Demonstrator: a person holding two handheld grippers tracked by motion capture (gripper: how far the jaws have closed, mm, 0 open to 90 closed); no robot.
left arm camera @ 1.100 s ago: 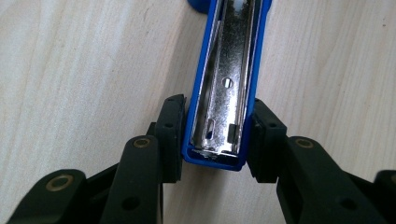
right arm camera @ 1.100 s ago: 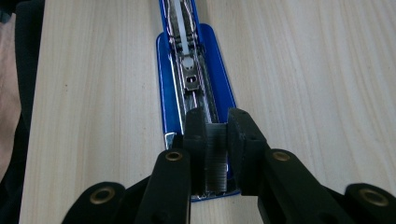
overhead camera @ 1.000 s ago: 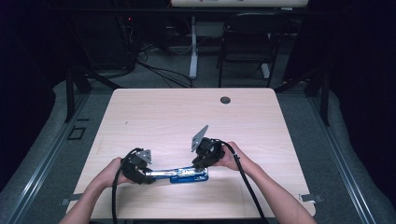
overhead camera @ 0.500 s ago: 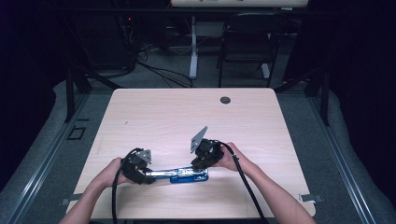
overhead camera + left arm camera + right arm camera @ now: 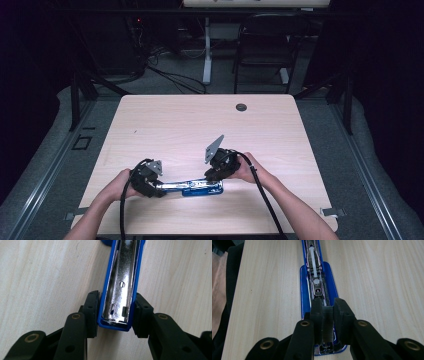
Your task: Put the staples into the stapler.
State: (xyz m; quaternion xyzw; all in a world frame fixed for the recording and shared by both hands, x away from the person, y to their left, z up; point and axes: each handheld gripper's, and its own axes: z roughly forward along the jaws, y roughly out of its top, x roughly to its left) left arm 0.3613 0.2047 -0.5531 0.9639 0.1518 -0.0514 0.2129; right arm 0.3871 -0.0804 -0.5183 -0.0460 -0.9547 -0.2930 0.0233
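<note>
A blue stapler (image 5: 192, 186) lies swung open flat near the table's front edge. My left gripper (image 5: 160, 188) holds its left end. In the left gripper view the pads (image 5: 91, 312) press both blue sides of the stapler arm (image 5: 120, 290), whose metal channel faces up. My right gripper (image 5: 213, 178) points down over the stapler's right end. In the right gripper view its jaws (image 5: 327, 312) are shut on a grey ribbed strip of staples (image 5: 327, 326), just above the open magazine (image 5: 315, 277) and blue base (image 5: 305, 292).
The light wooden table (image 5: 200, 130) has a black grommet (image 5: 241, 107) near its far edge. A chair (image 5: 265, 45) and a desk leg (image 5: 206, 50) stand behind the table. Cables trail from both grippers toward the person.
</note>
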